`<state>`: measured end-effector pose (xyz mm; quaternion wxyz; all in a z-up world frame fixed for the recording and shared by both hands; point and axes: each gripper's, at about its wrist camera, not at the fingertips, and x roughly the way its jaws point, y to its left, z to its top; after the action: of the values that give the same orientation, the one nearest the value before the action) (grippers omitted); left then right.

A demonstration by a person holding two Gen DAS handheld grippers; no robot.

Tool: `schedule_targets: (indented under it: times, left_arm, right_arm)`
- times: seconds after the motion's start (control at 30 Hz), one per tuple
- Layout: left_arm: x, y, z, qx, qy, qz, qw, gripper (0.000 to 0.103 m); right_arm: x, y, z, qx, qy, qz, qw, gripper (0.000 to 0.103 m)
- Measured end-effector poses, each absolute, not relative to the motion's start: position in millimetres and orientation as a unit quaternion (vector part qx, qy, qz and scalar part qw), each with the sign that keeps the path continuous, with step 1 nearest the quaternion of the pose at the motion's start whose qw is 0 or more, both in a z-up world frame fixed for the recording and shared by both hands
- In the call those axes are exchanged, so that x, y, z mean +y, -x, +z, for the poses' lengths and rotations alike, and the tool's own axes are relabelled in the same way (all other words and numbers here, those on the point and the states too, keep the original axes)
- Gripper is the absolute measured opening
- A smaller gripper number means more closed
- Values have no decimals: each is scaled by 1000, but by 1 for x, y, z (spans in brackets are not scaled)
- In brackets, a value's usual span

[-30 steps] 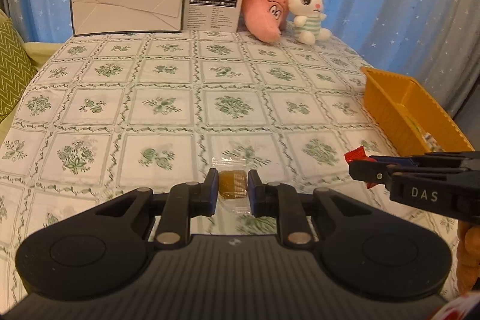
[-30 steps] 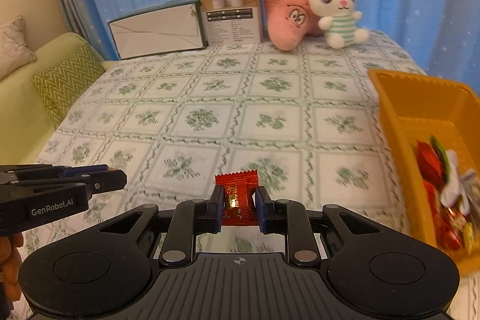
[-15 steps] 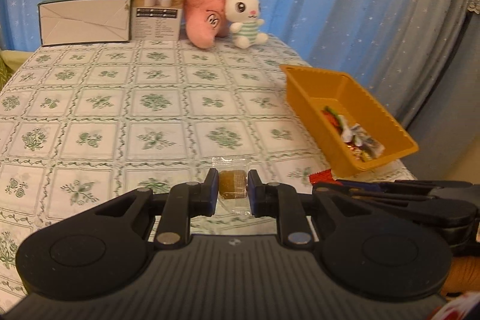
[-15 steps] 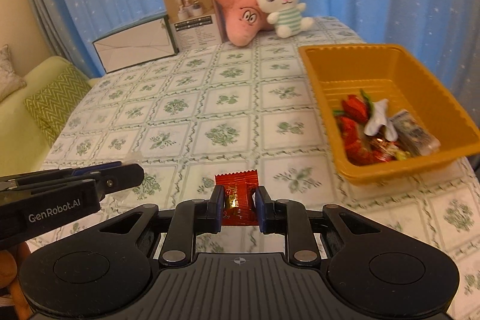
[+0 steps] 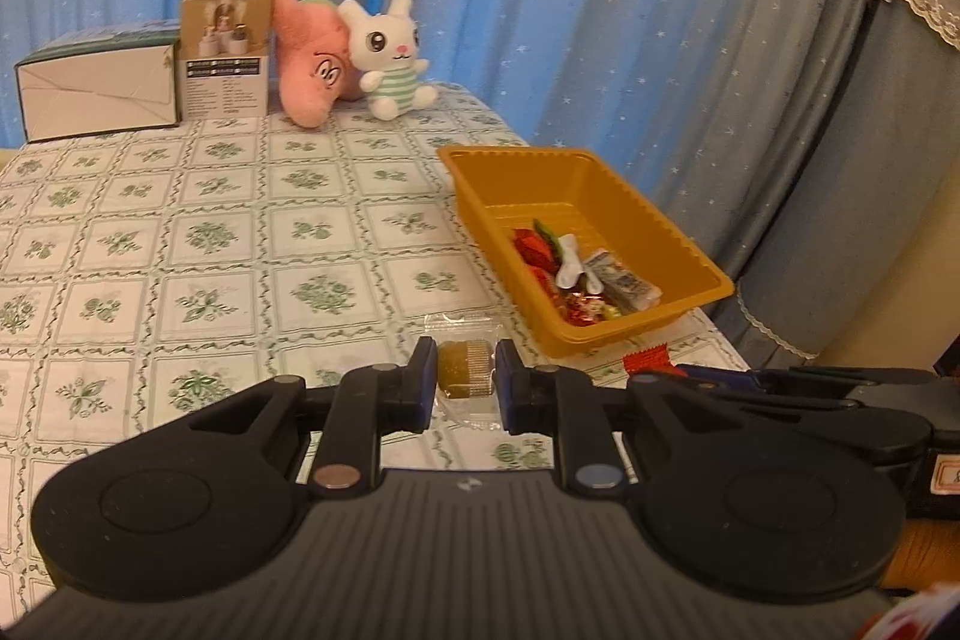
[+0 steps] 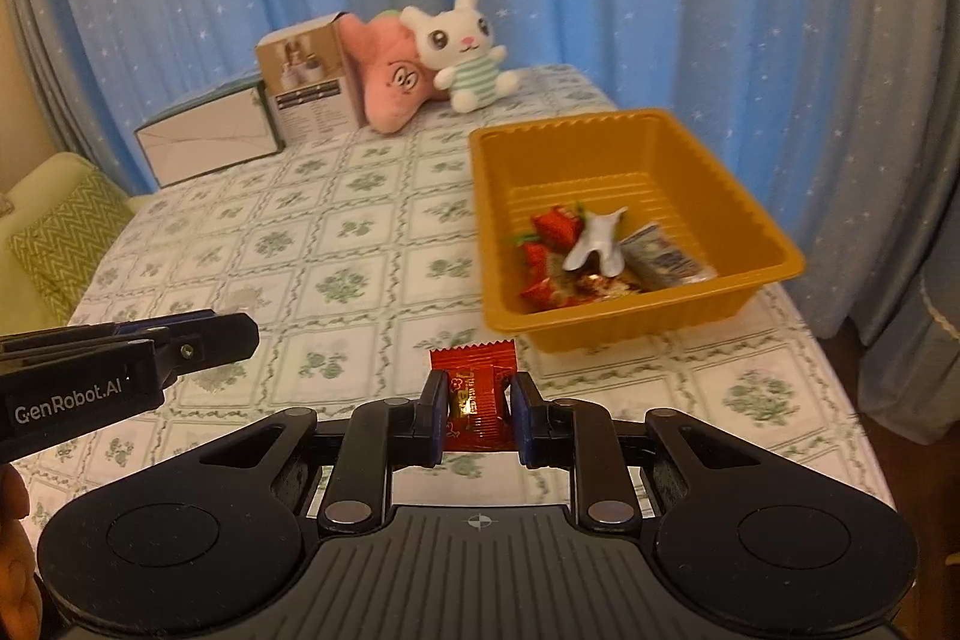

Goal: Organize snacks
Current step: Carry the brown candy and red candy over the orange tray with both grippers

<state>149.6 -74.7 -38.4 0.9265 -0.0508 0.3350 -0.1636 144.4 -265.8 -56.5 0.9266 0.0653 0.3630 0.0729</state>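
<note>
My left gripper is shut on a clear-wrapped brown snack, held above the table's near edge. My right gripper is shut on a red-wrapped candy. An orange tray stands ahead to the right with several wrapped snacks in its near end; it also shows in the right wrist view. The right gripper shows low at the right of the left wrist view, the left gripper at the left of the right wrist view.
A green-patterned tablecloth covers the table. At the back stand a white box, a product carton, a pink plush and a white bunny plush. Blue starred curtains hang behind. A green cushion lies left.
Both grippers have swung right toward the orange tray, each still holding its snack. The tray now sits closer and more central in both views.
</note>
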Motion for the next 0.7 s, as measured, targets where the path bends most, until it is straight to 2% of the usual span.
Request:
schedule_targets:
  times: [0.7]
  left_arm:
    - [-137, -147, -24, 324, 27, -209, 922, 18]
  right_arm:
    - [-325, -129, -32, 333, -79, 30, 939, 22]
